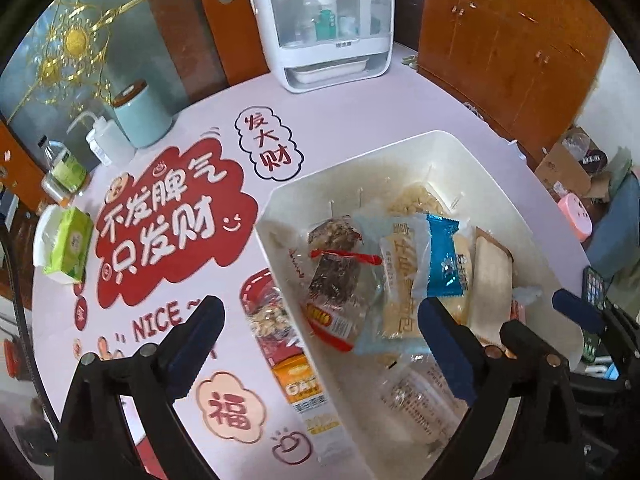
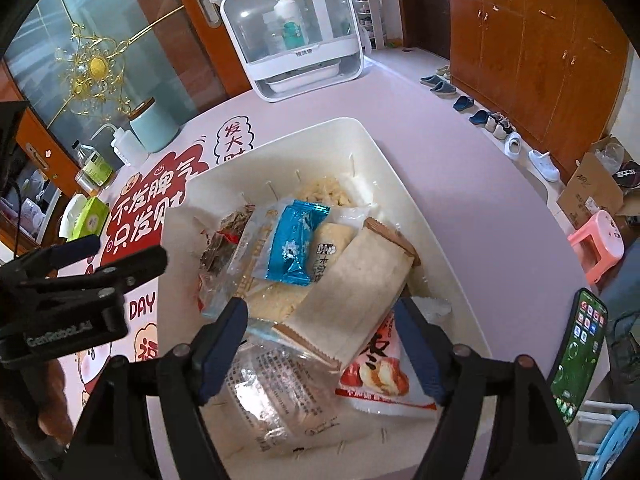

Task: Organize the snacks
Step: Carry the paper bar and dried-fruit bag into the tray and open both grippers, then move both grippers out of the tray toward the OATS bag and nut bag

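Observation:
A white bin (image 1: 460, 148) (image 2: 384, 160) on the pink table holds several snack packets: a blue one (image 1: 444, 256) (image 2: 294, 240), a beige paper one (image 1: 490, 276) (image 2: 360, 292), a dark nut bar in clear wrap (image 1: 336, 272), a clear packet (image 2: 280, 392) and a red-and-white one (image 2: 380, 368). An orange oat bar packet (image 1: 298, 384) lies along the bin's left wall. My left gripper (image 1: 320, 308) (image 2: 120, 252) is open astride that wall, gripping nothing. My right gripper (image 2: 320, 312) (image 1: 548, 320) hangs open over the beige packet, pads clear of it.
At the back stands a white cabinet with bottles (image 1: 324, 28) (image 2: 296, 40). On the left are a teal canister (image 1: 140, 116), a squeeze bottle (image 1: 104, 144) and a green tissue box (image 1: 68, 244). A phone (image 2: 580, 356) is propped up by the table's right edge.

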Demonstrator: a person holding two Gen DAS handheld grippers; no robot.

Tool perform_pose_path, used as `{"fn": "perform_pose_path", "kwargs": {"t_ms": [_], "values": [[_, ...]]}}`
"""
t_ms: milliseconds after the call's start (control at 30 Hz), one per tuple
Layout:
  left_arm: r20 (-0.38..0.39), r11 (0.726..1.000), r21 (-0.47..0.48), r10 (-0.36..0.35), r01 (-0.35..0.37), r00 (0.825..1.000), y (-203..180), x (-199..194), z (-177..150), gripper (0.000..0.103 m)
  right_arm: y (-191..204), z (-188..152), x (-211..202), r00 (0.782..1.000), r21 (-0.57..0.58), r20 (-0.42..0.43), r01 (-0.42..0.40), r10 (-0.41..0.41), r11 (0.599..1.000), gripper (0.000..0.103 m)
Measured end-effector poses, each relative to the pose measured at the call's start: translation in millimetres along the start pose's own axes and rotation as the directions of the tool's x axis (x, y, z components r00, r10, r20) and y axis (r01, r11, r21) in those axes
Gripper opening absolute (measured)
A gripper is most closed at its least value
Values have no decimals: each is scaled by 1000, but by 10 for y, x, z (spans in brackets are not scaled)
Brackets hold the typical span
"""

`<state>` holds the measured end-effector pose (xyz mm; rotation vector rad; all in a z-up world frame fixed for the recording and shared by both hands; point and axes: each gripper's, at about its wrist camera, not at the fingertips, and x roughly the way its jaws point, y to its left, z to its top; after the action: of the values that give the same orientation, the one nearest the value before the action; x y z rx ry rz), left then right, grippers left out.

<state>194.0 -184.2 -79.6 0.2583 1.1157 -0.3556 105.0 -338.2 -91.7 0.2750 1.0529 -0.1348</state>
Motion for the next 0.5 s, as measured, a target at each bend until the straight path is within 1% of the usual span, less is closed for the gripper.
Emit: {"fn": "perform_pose_path", "kwargs": {"t_ms": [100,200,367,433,500], "values": [[22,998,60,17,-18,1000,65,-187,-11,97,45,-26,-94,1000,3,16,6,-6,1000,77],[54,992,115,42,-47,998,208,-405,-8,97,119,-44,-214,999,3,41,17,-18,1000,77],[96,983,177,30,-47,995,560,-728,28,97,304,-65,-411,996,24,76,49,-51,999,77],[117,976,210,26,-50,993,694,-839,33,97,406,-79,-495,993,40,94,64,-68,997,77],[141,964,258,25,-61,990,836,-963,28,97,494,-108,-562,992,53,107,69,-74,996,77]]}}
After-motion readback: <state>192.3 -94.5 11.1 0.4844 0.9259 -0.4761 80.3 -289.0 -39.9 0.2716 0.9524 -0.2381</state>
